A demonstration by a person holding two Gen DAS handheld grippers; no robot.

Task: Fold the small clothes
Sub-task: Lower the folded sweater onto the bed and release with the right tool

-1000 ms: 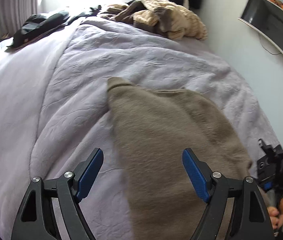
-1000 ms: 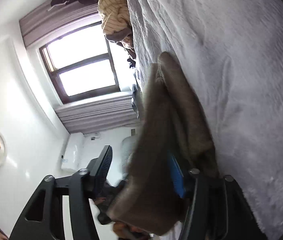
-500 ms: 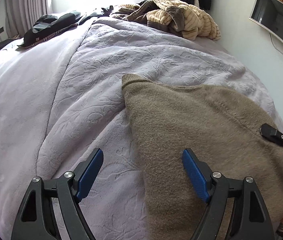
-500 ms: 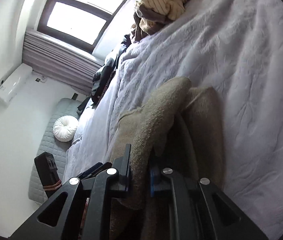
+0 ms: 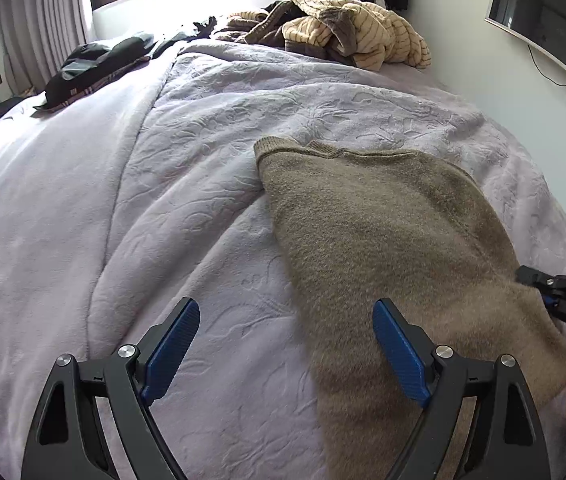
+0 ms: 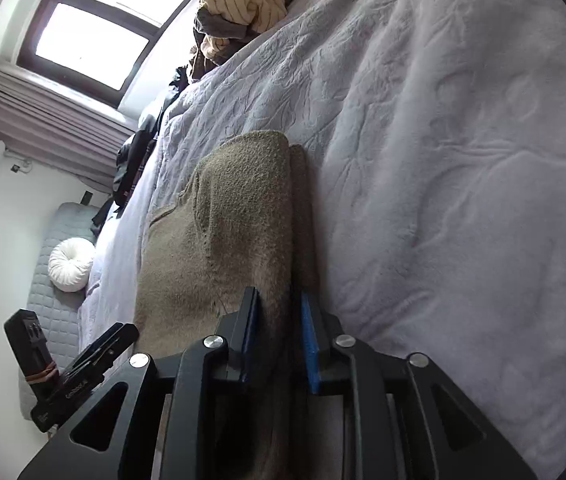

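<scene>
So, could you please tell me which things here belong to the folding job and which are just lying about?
In the job:
- brown knitted garment, spread on the bed
- right gripper, with a fold of it between its pads
- left gripper, open above it

Lying about:
- striped cream clothes heap
- dark clothes
- white round cushion
- lilac bedspread

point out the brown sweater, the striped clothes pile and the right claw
brown sweater point(image 5: 383, 232): left wrist view, middle of its flat knit panel.
striped clothes pile point(image 5: 367, 36): left wrist view, the cream striped garment on top.
right claw point(image 6: 279, 340): right wrist view, the gap between its blue pads, where sweater fabric sits.
</scene>
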